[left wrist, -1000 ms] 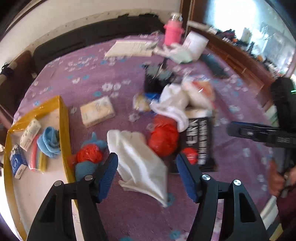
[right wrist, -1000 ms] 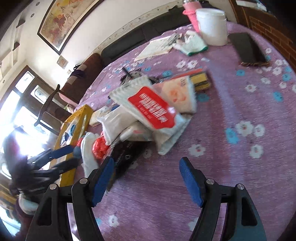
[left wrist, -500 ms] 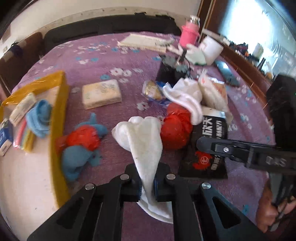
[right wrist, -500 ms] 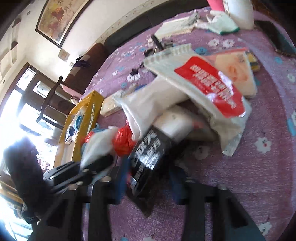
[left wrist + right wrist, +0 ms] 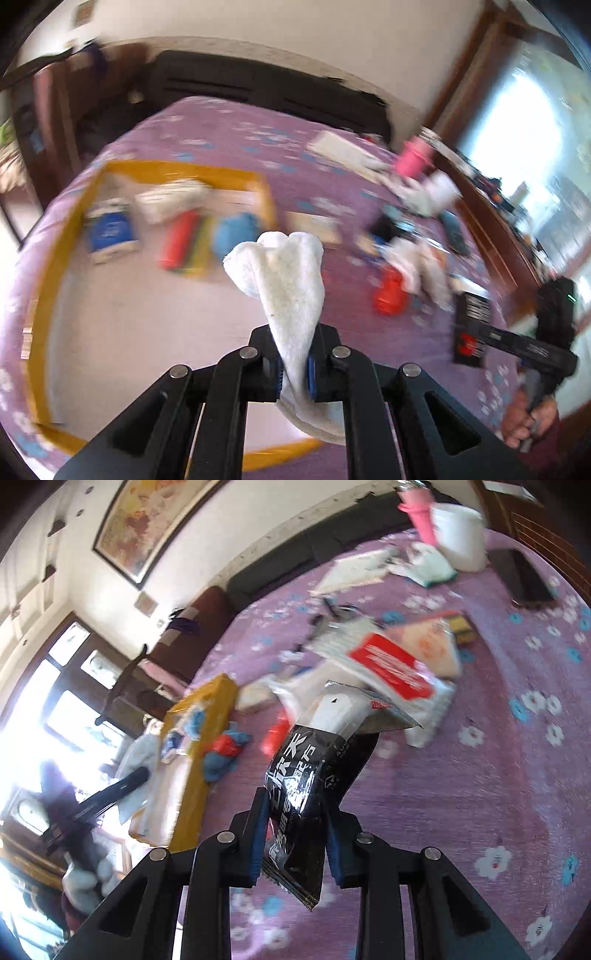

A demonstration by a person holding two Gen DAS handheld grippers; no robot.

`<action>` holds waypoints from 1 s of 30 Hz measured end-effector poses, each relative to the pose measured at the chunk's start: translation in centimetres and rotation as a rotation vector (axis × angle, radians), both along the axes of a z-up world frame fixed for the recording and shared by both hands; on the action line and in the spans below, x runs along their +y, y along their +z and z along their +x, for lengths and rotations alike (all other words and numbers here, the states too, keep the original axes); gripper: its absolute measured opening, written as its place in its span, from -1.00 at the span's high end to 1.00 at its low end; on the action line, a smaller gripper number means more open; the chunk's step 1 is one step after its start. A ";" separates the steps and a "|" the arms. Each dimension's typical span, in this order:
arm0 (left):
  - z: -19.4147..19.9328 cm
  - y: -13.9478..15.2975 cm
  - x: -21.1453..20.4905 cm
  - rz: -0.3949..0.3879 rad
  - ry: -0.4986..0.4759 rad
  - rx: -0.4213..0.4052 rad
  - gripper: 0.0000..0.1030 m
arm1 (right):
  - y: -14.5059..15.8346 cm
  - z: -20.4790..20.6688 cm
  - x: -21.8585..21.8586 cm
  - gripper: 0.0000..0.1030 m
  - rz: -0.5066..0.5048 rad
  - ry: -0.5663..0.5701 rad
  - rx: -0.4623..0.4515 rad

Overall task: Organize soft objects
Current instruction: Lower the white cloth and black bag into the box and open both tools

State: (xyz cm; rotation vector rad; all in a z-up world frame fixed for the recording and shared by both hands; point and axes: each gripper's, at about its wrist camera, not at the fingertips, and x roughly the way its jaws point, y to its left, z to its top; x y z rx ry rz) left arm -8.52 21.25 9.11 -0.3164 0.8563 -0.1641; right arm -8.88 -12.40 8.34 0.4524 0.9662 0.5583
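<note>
- With both grippers loaded at once, looks like a sorting run toward the yellow-rimmed tray (image 5: 44, 280) at the left of the purple tabletop (image 5: 229, 129).
- Left gripper (image 5: 294, 374): closed down tight on a white towel (image 5: 291, 280), pinched partway along so one end stands up ahead of the fingers and the other droops below; held clear of the surface, over the tray's bare near floor.
- Already lying in the tray's far part: blue packet (image 5: 110, 236), red roll (image 5: 181, 240), blue cloth (image 5: 236, 232); probably the drop spot for the towel too.
- Right gripper (image 5: 293, 843): clamped on a black packet (image 5: 314, 775) with white lettering, gripped near its lower end, upper end tilting away; lifted off the tabletop.
- Left behind on the right of the tabletop: pile of white and red packets (image 5: 388, 664), plus a red-and-blue bundle (image 5: 225, 753) just beside the tray's wall.
</note>
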 end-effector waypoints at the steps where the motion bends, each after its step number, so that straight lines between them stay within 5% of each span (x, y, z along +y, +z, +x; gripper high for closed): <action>1: 0.1 -0.2 1.1 -0.014 0.021 0.011 0.83 | 0.4 0.1 1.0 0.42 -0.004 0.020 -0.009; 12: 5.5 -5.2 8.3 -0.032 0.190 0.169 0.80 | 2.0 3.0 16.5 0.41 -0.077 0.274 -0.038; 17: 6.3 -6.2 10.3 -0.059 0.250 0.190 0.39 | 0.6 5.0 22.5 0.41 -0.124 0.348 -0.006; 21: 5.1 -5.7 11.2 -0.045 0.282 0.147 -0.24 | -1.2 6.0 26.3 0.40 -0.158 0.430 0.040; 30: 5.2 -6.2 11.9 0.007 0.263 0.192 -0.30 | -4.1 9.8 28.5 0.43 -0.262 0.369 0.112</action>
